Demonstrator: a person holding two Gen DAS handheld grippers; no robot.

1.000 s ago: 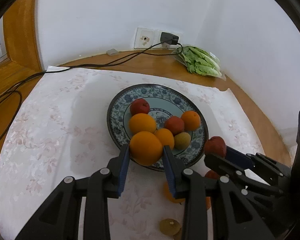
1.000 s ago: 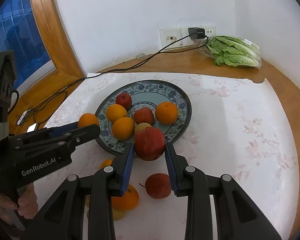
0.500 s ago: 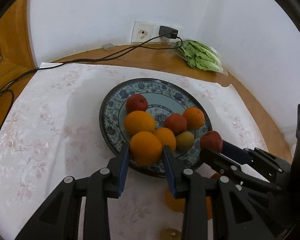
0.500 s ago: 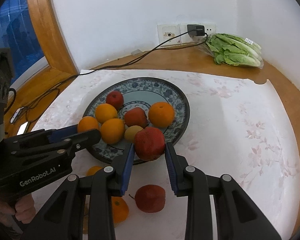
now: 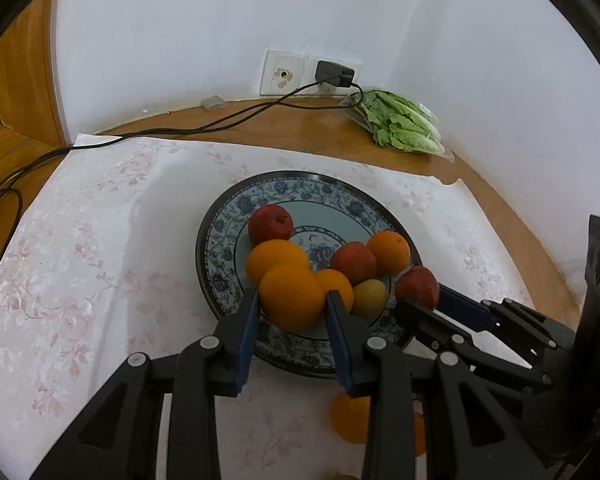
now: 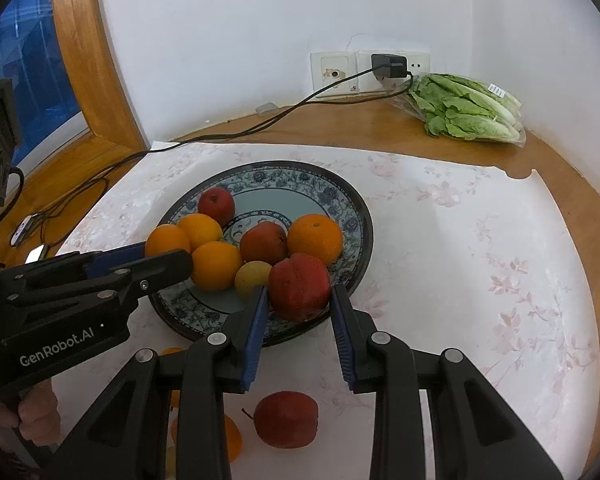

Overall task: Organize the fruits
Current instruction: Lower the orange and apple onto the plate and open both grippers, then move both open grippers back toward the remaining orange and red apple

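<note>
Jaws of the left gripper (image 5: 291, 307) still squeeze an orange (image 5: 291, 297), the right gripper (image 6: 299, 305) a red apple (image 6: 299, 286). Both now hang over the plate (image 6: 352, 216) edge, tilted down.

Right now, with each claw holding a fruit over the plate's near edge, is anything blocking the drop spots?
Partly. The left claw holds an orange and the right claw a red apple, both close against fruit already clustered there. The plate is bare only on its far side.
</note>
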